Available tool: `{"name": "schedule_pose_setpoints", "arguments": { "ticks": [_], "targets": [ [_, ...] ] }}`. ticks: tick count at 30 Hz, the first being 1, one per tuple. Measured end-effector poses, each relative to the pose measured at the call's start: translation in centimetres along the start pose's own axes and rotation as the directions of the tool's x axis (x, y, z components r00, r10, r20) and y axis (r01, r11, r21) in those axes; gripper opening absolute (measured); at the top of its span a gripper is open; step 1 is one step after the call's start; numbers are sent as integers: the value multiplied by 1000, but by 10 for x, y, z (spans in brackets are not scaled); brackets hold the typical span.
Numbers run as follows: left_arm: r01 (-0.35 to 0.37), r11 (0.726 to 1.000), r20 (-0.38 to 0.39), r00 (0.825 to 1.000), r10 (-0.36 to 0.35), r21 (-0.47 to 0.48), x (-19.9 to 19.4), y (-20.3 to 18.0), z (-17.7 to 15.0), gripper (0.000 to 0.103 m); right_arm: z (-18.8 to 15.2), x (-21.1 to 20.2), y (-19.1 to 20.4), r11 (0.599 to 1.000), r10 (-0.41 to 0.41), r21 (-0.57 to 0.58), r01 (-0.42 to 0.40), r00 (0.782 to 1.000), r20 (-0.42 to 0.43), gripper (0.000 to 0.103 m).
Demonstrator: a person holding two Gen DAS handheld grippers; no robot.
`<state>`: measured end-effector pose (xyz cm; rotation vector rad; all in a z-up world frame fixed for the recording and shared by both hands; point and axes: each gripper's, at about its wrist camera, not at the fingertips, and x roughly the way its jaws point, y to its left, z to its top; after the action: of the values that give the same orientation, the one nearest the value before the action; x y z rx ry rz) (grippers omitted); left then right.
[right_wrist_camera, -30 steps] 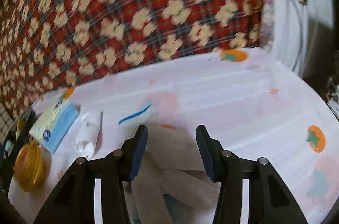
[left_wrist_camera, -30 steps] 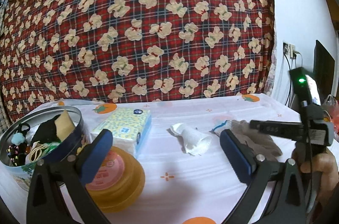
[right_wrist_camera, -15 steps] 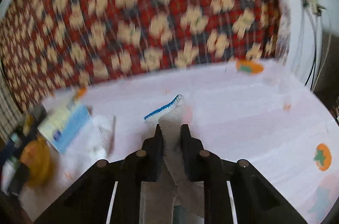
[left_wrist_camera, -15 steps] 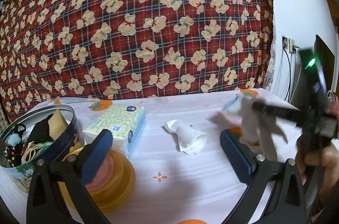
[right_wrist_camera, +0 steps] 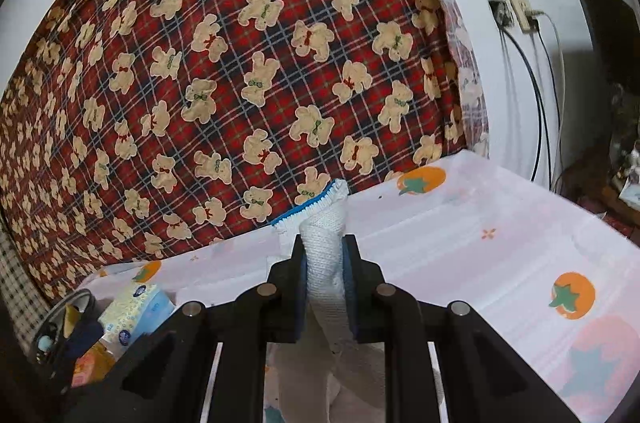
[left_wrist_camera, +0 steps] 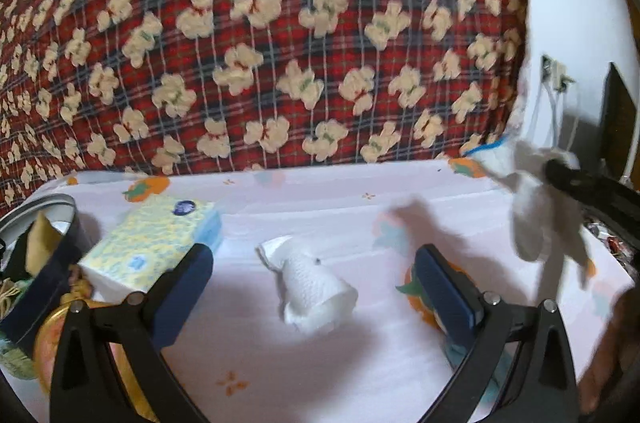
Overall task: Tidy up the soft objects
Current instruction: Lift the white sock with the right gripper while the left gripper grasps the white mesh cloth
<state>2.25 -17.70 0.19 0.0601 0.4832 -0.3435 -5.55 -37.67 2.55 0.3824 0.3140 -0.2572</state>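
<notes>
Now the right gripper [right_wrist_camera: 325, 275] has the white knitted glove [right_wrist_camera: 325, 255] pinched tight between its blue pads, where a second ago those jaws stood apart with the glove lying flat on the tablecloth beneath them. The glove is off the table: its blue-edged cuff sticks up past the fingertips, and in the left wrist view the rest of it [left_wrist_camera: 532, 215] dangles in the air at the right side, blurred, with its shadow on the cloth below. So the pick-up seems done, and what remains for this item is carrying it to wherever the soft things are being gathered. My guess is the round tin [left_wrist_camera: 60, 223] at the left, which already holds a few odds and ends, but nothing shows that for sure.

The left gripper [left_wrist_camera: 316, 287] is wide open with nothing between its jaws. It has slid nearer to the crumpled white tissue [left_wrist_camera: 312, 287], which now lies on the tablecloth [left_wrist_camera: 320, 191] just ahead, between the two fingers in the view. That looks like the next soft item to grab. A pack of tissues [left_wrist_camera: 156, 243] sits beside the tin, with a yellow lid [left_wrist_camera: 52, 339] in front of it.
</notes>
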Motion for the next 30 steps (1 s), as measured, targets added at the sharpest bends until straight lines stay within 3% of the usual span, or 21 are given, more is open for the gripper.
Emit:
{"name": "schedule_pose_setpoints", "arguments": {
  "ticks": [4,7,11,12,13,15,16,19,21,23,26,30],
  "targets": [
    [-50,997,-153,987,39,-66,39,2,4,98,1,-5,1,999,-24,-29,25,999,37,18],
    [-79,986,-257,966,39,-147,63,13,0,94,4,-10,-3,1000,-26,-12,26,998,62,18],
    [-79,971,-382,924,-12,-224,88,25,-11,77,3,-9,-4,1000,-15,-5,15,999,48,18],
    [-73,971,-366,931,-16,-228,85,25,-11,76,2,-8,-3,1000,-9,-6,9,999,44,18],
    [-55,972,-363,931,-33,-230,84,23,-11,64,2,-8,-3,1000,-5,-8,6,999,43,18],
    [-29,971,-358,932,-60,-237,84,23,-11,58,2,-10,-1,1000,-3,-13,3,999,45,18],
    [9,967,-351,931,-102,-255,84,24,-12,38,2,-10,-1,1000,-3,-16,3,999,45,18],
    [75,947,-330,926,-182,-312,83,31,-15,26,1,-9,0,1000,-9,-25,10,999,38,18],
    [138,929,-299,922,-247,-343,79,35,-15,26,0,-7,0,999,-19,-27,20,999,33,18],
    [175,924,-250,931,-268,-339,69,33,-12,26,0,-6,0,999,-28,-29,28,999,31,18],
    [272,919,-129,939,-317,-285,41,27,-6,26,-1,-5,-2,999,-40,-28,41,999,32,18],
    [343,919,-25,935,-355,-193,11,22,-2,26,-2,-4,-2,998,-57,-33,58,998,35,18]
  ]
}}
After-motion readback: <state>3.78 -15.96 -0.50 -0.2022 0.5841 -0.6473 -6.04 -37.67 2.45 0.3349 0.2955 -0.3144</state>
